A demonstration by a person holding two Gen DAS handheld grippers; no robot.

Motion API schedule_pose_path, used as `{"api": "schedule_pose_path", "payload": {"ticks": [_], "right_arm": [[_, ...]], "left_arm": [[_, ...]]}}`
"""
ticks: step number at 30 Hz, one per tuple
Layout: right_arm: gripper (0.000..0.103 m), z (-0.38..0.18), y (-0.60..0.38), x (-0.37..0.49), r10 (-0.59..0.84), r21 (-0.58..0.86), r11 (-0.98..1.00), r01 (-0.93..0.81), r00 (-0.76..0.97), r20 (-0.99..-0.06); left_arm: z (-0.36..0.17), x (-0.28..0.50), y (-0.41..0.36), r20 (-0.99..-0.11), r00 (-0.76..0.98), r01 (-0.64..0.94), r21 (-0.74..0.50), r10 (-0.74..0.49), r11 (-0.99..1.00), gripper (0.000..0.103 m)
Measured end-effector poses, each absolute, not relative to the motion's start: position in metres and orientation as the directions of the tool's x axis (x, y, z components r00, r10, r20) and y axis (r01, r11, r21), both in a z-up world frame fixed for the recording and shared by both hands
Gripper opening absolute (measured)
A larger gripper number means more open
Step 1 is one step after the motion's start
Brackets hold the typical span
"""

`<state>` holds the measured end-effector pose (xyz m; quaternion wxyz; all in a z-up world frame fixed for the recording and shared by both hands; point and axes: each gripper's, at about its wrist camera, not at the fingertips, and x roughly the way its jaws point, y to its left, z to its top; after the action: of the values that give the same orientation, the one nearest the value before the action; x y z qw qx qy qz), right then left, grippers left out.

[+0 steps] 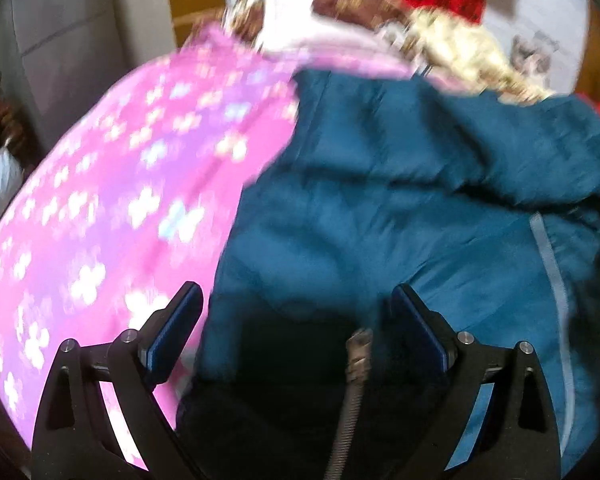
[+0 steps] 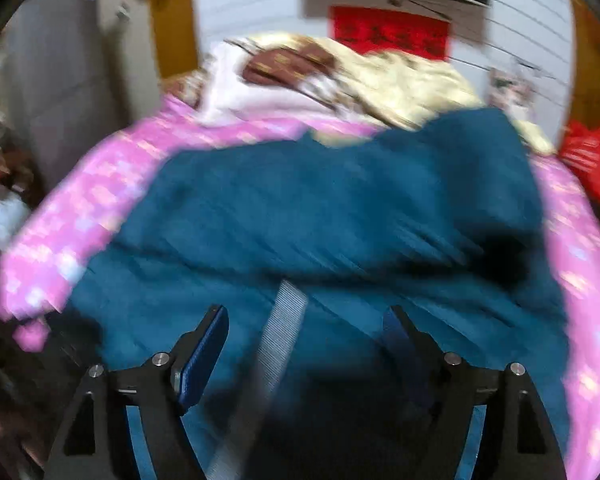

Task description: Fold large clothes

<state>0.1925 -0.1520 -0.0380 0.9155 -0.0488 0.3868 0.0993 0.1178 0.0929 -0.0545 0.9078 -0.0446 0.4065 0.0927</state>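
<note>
On the bed, a big teal jacket (image 2: pixel 320 208) is lying spread over a pink blanket (image 1: pixel 112 184) with pale flowers on it. The jacket is covering the middle and near part of the bed, and the blanket is showing along the left and right edges. Both pictures are blurry, so small parts are hard to see. The left gripper (image 1: pixel 296 332) is hanging over the near left edge of the jacket with its jaws wide apart and nothing pinched between them. A dark patch and a gray zipper line (image 1: pixel 350 408) are sitting low between its fingers, cut off by the bottom of the picture. The right gripper (image 2: pixel 304 352) is also standing open over the jacket, and a gray strip (image 2: pixel 278 344) is running between its fingers without being squeezed. At the far end of the bed, a yellow and cream heap of bedding (image 2: pixel 380 80) is lying in a muddle.
</note>
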Motion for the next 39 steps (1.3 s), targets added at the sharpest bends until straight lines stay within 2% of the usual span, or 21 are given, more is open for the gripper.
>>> {"api": "schedule_pose_path", "payload": {"ticks": [3, 5, 6, 7, 9, 12, 14, 16, 17, 18, 19, 22, 28, 31, 35, 36, 38, 39], "right_arm": [[0.078, -0.054, -0.189, 0.177, 0.012, -0.089, 0.989, -0.121, 0.655, -0.755], [0.078, -0.066, -0.218, 0.168, -0.062, -0.103, 0.994, -0.028, 0.638, -0.767], [0.082, -0.071, -0.229, 0.165, -0.078, -0.095, 0.995, 0.008, 0.637, -0.767], [0.090, -0.078, -0.242, 0.162, -0.079, -0.059, 0.997, 0.053, 0.626, -0.776], [0.092, -0.085, -0.257, 0.163, -0.020, 0.040, 0.996, 0.084, 0.607, -0.794], [0.101, -0.088, -0.251, 0.166, -0.023, 0.017, 0.998, 0.060, 0.606, -0.795], [0.103, -0.092, -0.242, 0.168, -0.044, -0.026, 0.999, 0.038, 0.604, -0.795], [0.103, -0.092, -0.239, 0.168, -0.055, -0.040, 0.998, 0.038, 0.605, -0.794], [0.103, -0.092, -0.238, 0.168, -0.057, -0.043, 0.998, 0.037, 0.605, -0.794], [0.103, -0.093, -0.237, 0.168, -0.054, -0.039, 0.999, 0.037, 0.605, -0.794], [0.103, -0.092, -0.237, 0.168, -0.048, -0.032, 0.999, 0.037, 0.605, -0.795], [0.103, -0.092, -0.238, 0.166, -0.039, -0.020, 0.999, 0.037, 0.603, -0.797], [0.103, -0.094, -0.242, 0.168, -0.040, -0.021, 0.999, 0.038, 0.603, -0.797], [0.103, -0.095, -0.244, 0.169, -0.036, -0.016, 0.999, 0.038, 0.602, -0.798], [0.103, -0.095, -0.246, 0.171, -0.022, 0.000, 0.999, 0.037, 0.595, -0.804], [0.103, -0.096, -0.247, 0.171, -0.015, 0.008, 0.999, 0.036, 0.592, -0.806], [0.103, -0.096, -0.249, 0.172, -0.001, 0.020, 0.999, 0.030, 0.584, -0.811], [0.103, -0.095, -0.250, 0.172, 0.007, 0.026, 0.999, 0.023, 0.581, -0.814]], "left_arm": [[-0.033, 0.124, 0.080, -0.691, 0.722, -0.121, -0.070, 0.039, 0.990, 0.095], [-0.026, 0.142, 0.066, -0.699, 0.714, -0.055, -0.108, -0.036, 0.993, 0.095], [-0.023, 0.154, 0.058, -0.702, 0.708, -0.021, -0.140, -0.084, 0.990, 0.095], [-0.021, 0.164, 0.051, -0.699, 0.706, 0.002, -0.163, -0.117, 0.987, 0.095], [-0.016, 0.188, 0.037, -0.688, 0.708, 0.019, -0.208, -0.161, 0.978, 0.095], [-0.019, 0.225, 0.017, -0.704, 0.686, 0.024, -0.230, -0.183, 0.973, 0.095], [-0.029, 0.246, 0.006, -0.744, 0.642, 0.020, -0.222, -0.183, 0.975, 0.084], [-0.044, 0.262, -0.001, -0.804, 0.574, 0.002, -0.188, -0.156, 0.982, 0.039], [-0.047, 0.262, -0.001, -0.807, 0.571, -0.003, -0.185, -0.150, 0.983, 0.031], [-0.047, 0.260, -0.001, -0.801, 0.578, -0.003, -0.196, -0.158, 0.981, 0.013], [-0.044, 0.257, -0.001, -0.796, 0.586, -0.006, -0.196, -0.155, 0.981, 0.009], [-0.029, 0.243, 0.000, -0.765, 0.633, -0.001, -0.160, -0.124, 0.987, 0.007], [0.015, 0.218, 0.056, -0.676, 0.727, -0.030, -0.207, -0.121, 0.978, 0.007], [0.012, 0.218, 0.087, -0.690, 0.715, -0.059, -0.220, -0.112, 0.974, 0.007], [-0.018, 0.229, 0.089, -0.760, 0.638, -0.042, -0.197, -0.126, 0.979, 0.008], [-0.025, 0.228, 0.088, -0.769, 0.627, -0.044, -0.193, -0.124, 0.980, 0.010], [-0.031, 0.224, 0.091, -0.764, 0.630, -0.056, -0.225, -0.141, 0.973, 0.019], [-0.031, 0.220, 0.094, -0.758, 0.638, -0.071, -0.232, -0.134, 0.970, 0.027]]}}
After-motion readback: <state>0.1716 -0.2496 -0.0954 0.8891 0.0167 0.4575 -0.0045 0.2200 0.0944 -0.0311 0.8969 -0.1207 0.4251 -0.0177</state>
